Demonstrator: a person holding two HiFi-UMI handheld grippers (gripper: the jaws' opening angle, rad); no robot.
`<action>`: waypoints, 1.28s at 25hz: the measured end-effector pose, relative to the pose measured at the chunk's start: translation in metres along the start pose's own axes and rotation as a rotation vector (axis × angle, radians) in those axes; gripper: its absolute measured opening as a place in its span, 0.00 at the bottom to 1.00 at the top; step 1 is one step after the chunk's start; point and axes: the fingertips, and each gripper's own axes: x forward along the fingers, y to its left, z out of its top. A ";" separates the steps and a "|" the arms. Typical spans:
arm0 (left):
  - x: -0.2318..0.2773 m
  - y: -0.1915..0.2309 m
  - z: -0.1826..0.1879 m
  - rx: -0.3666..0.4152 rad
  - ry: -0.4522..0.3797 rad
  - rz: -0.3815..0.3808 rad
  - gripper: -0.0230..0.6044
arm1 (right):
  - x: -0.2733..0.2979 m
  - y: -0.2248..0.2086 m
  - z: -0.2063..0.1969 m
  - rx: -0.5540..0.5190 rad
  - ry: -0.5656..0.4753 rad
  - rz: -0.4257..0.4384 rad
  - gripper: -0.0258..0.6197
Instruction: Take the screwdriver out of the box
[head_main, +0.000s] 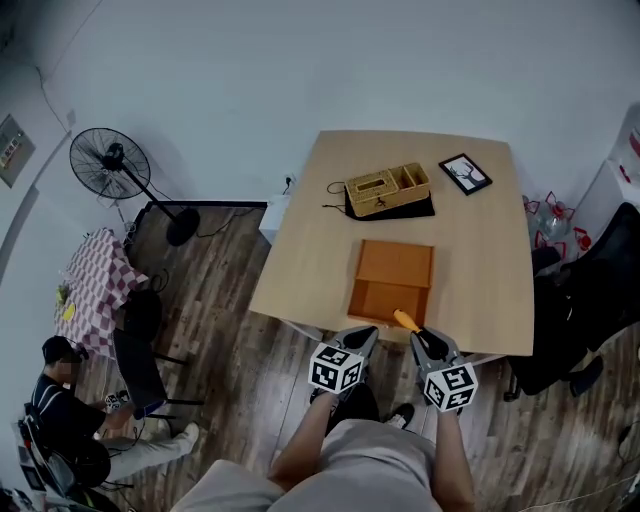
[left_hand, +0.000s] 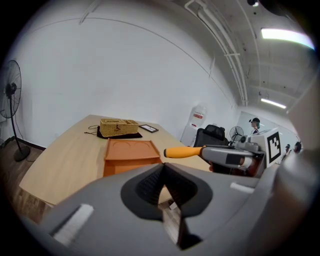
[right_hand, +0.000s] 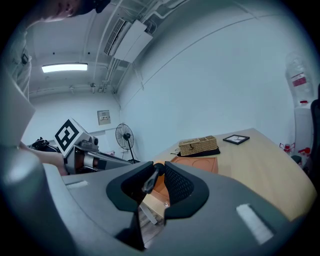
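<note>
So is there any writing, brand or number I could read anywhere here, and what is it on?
Nothing here reads as clear text.
Red label on the water bottle: too blurred to read.
Wall panel: too small to read.
Marker cubes: black-and-white square patterns, no letters.
Framed picture: dark drawing, no legible words.
</note>
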 end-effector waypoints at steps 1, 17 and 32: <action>0.001 -0.002 0.000 -0.002 -0.004 -0.004 0.12 | -0.001 -0.001 0.000 0.001 0.001 -0.001 0.15; -0.013 -0.001 -0.015 -0.046 -0.010 0.006 0.12 | 0.002 0.003 -0.021 0.001 0.091 0.019 0.15; -0.011 0.008 -0.012 -0.037 -0.020 0.002 0.12 | 0.010 -0.001 -0.026 0.002 0.119 0.006 0.15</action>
